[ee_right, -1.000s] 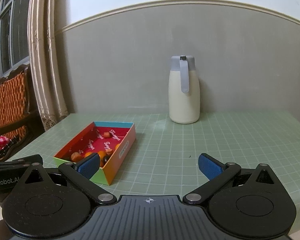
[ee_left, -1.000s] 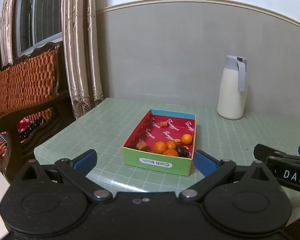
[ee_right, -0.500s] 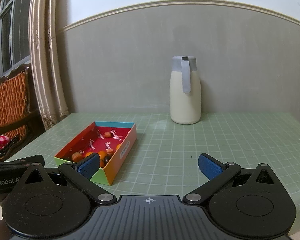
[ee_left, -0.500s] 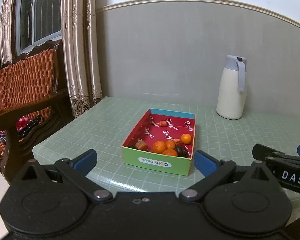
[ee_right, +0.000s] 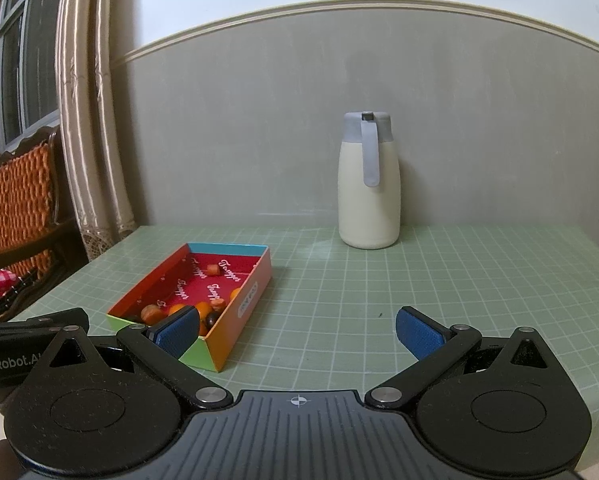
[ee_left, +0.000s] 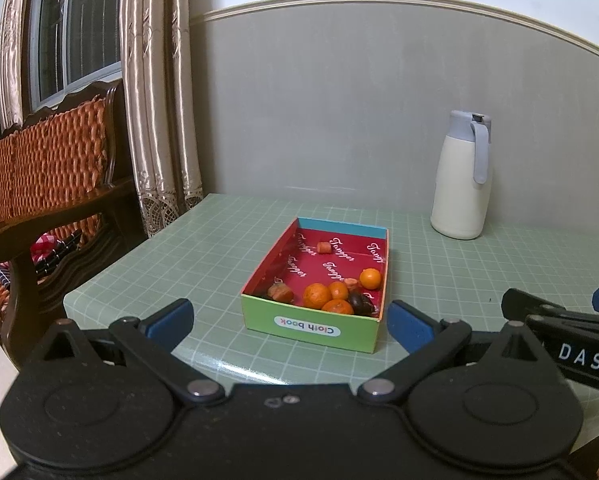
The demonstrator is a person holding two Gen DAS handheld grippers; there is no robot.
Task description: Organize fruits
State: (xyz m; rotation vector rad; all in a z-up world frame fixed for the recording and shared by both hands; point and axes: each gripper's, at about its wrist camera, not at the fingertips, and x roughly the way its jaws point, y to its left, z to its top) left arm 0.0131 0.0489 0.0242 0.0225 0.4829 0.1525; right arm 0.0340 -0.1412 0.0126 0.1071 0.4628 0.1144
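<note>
Green gridded tabletop (ee_left: pixel 227 240) carries everything. White thermos jug (ee_left: pixel 461 176) stands upright behind the box, well apart from it, by the wall. Shallow box (ee_left: pixel 311 326) with red lining sits near the tabletop's front-left edge. Inside the box: oranges (ee_left: pixel 317 295) clustered at the near end, one dark fruit (ee_left: pixel 359 302) touching them, one small reddish piece (ee_left: pixel 323 247) near the far end. My left gripper (ee_left: pixel 289 318) hovers just in front of the box, fingers released, empty. My right gripper (ee_right: pixel 299 330) is right of the box, fingers spread, empty.
</note>
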